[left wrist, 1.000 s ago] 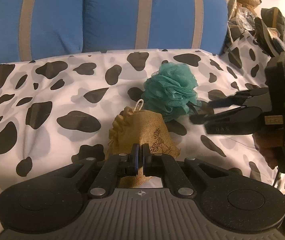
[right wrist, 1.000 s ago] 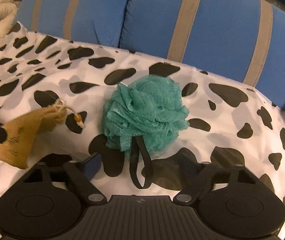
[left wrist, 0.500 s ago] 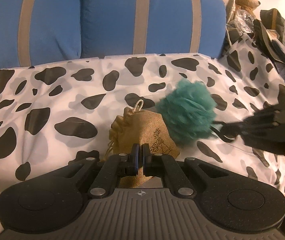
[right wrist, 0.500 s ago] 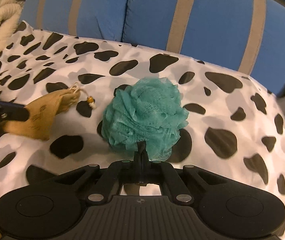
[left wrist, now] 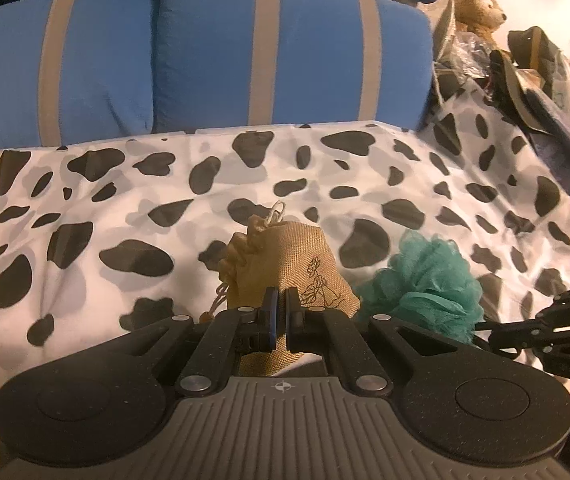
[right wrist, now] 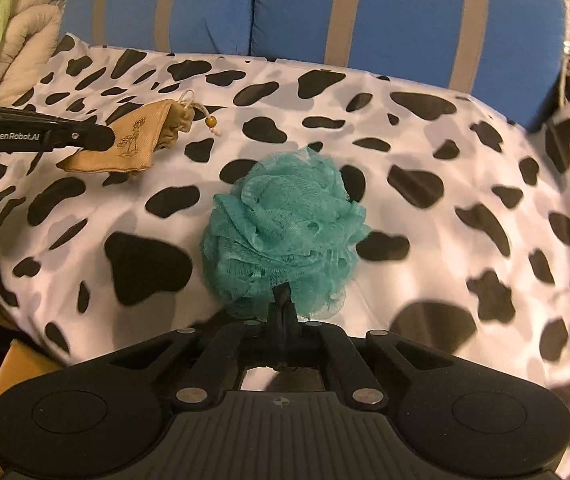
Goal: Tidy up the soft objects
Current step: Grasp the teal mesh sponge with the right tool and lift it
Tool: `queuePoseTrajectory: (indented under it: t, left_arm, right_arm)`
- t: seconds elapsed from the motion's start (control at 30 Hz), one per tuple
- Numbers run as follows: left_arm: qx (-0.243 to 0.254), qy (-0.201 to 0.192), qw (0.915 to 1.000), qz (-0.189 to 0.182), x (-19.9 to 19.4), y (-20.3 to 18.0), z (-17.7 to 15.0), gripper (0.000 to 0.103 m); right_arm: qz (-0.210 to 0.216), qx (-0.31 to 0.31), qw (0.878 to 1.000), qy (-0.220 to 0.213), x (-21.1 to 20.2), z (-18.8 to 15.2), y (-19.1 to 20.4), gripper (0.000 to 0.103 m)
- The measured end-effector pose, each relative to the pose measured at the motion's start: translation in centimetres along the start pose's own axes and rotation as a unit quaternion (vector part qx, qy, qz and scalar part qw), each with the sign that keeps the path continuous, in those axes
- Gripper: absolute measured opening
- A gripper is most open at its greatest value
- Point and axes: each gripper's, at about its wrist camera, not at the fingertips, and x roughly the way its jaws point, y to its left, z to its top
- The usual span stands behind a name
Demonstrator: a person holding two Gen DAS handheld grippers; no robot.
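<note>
My left gripper [left wrist: 281,312] is shut on the bottom edge of a tan burlap drawstring pouch [left wrist: 289,268] and holds it above the cow-print sheet [left wrist: 125,208]; the pouch [right wrist: 133,140] and left gripper [right wrist: 103,138] also show in the right wrist view. My right gripper [right wrist: 285,312] is shut on the black loop [right wrist: 283,294] of a teal mesh bath pouf [right wrist: 285,236], which hangs lifted over the sheet [right wrist: 445,160]. In the left wrist view the pouf [left wrist: 425,284] sits right of the pouch, with the right gripper [left wrist: 501,330] at the right edge.
Blue cushions with tan stripes [left wrist: 205,68] line the back of the sheet. A teddy bear [left wrist: 479,6] and a pile of bags and clothes [left wrist: 537,76] lie at the back right. Beige and green bedding [right wrist: 1,28] is at the left. A cardboard box [right wrist: 9,376] sits below the sheet's front edge.
My right gripper closed on the pouf's loop, lifted it and pulled it back toward the front right. My left gripper kept hold of the pouch and rose slightly.
</note>
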Motion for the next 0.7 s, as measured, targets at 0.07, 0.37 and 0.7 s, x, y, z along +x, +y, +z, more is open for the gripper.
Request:
queuePoseTrajectory:
  t: [0.07,0.37,0.7]
  left_arm:
    - [0.000,-0.001,1.0000,-0.002,-0.7,-0.5,-0.4,0.004]
    - [-0.002,0.001,1.0000,-0.007,-3.6,-2.1,-2.7,0.004]
    - [-0.004,0.009,0.9998,-0.014,-4.8,-2.3,-4.1,0.004]
  right_arm:
    - [0.002,0.004,1.000,-0.012,-1.1,-0.6,0.0,0.002]
    - [0.003,-0.001,1.000,-0.019,-2.5,-1.6,0.5,0.002]
    - [0.001,-0.020,1.000,0.024,-0.2,-1.9,1.7,0.075]
